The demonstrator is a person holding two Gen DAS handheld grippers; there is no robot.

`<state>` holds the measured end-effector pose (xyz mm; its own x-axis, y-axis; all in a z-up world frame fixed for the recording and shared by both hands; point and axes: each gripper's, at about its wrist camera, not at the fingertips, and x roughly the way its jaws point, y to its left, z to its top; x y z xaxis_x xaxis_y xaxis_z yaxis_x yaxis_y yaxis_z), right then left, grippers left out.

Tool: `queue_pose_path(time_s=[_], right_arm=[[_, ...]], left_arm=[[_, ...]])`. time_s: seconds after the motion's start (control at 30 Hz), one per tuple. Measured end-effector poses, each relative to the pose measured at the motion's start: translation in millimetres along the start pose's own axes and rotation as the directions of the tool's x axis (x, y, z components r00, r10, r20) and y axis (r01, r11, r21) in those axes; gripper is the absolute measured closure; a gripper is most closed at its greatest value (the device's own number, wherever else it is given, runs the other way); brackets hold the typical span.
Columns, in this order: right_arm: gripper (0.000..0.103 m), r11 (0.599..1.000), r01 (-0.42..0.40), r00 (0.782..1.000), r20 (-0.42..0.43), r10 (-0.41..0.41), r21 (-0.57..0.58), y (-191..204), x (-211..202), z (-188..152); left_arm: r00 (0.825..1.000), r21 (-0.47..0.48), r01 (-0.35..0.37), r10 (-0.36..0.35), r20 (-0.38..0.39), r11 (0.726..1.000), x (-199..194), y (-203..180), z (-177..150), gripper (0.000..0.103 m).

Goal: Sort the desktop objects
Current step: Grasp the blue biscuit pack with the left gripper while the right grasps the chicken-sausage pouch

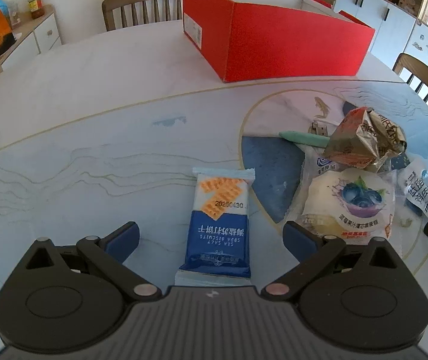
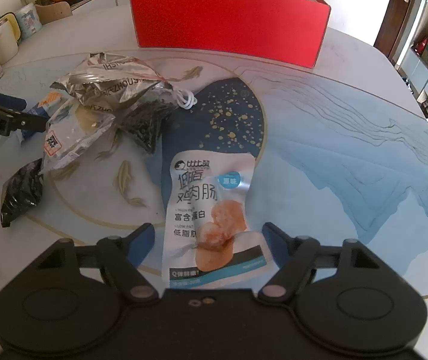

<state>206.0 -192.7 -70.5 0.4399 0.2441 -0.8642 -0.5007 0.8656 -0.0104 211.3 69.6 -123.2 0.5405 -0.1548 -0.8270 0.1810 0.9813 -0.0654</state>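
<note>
biscuit packet [image 1: 218,225] between left tongs [image 1: 211,237], untouched

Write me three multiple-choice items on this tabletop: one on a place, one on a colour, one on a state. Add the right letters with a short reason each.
1. Where does the blue-and-white soda biscuit packet lie relative to the left gripper?
A. between its open fingers
B. inside the box
C. under the silver bag

2. What colour is the open cardboard box at the far side of the table?
A. green
B. red
C. black

3. How does the right gripper stand at the white chicken sausage pouch?
A. shut on it, lifted
B. open, pouch flat between its fingers
C. shut, beside it

Answers: 1 A, the packet lies flat between the two blue pads; 2 B, its walls are bright red in both views; 3 B, a gap shows on each side of the pouch.
</note>
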Motion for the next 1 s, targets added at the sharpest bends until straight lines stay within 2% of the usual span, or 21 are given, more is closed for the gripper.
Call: queue_pose_path(time_s=[0.2,0.27,0.4,0.5,0.57,0.73,1.0], right_arm=[[0.034,1.0,-0.003,1.0,0.005,0.003,-0.005,-0.3,-0.7,-0.2],[0.034,1.0,-0.003,1.0,0.005,0.003,-0.005,-0.2,-0.6,-0.2],[0.035,1.0,-0.003,1.0,0.008,0.003,-0.005,-0.4,-0.5,-1.2],[0.035,1.0,-0.005,1.0,0.008,0.005,-0.005,-1.0,-0.1,-2.0],[0.035,1.0,-0.004,1.0,0.009,0.004,-0.006,-0.9,0.3,-2.6],[0.038,1.0,0.001,1.0,0.014,-0.001,-0.017,1.9,0.4,-3.1],[0.042,1.0,-0.001,1.0,0.018,0.001,-0.014,4.5,-3.7,-1.7]], left_arm=[[1.0,0.015,-0.016,0.016,0.014,1.0,1.6,-1.0,-2.5,0.003],[0.999,0.027,-0.025,0.024,0.023,0.999,1.0,-2.1,-2.6,0.011],[0.999,0.038,-0.038,0.036,0.038,0.999,-0.1,-2.8,-3.4,0.017],[0.998,0.048,-0.037,0.034,0.053,0.998,-1.2,-5.0,-2.5,0.03],[0.998,0.061,-0.03,0.026,0.061,0.998,-2.7,-7.7,-1.9,0.044],[0.997,0.09,-0.014,0.007,0.077,0.996,-5.8,-15.6,-2.8,0.064],[0.997,0.079,-0.01,0.004,0.075,0.997,-6.8,-16.7,-2.2,0.068]])
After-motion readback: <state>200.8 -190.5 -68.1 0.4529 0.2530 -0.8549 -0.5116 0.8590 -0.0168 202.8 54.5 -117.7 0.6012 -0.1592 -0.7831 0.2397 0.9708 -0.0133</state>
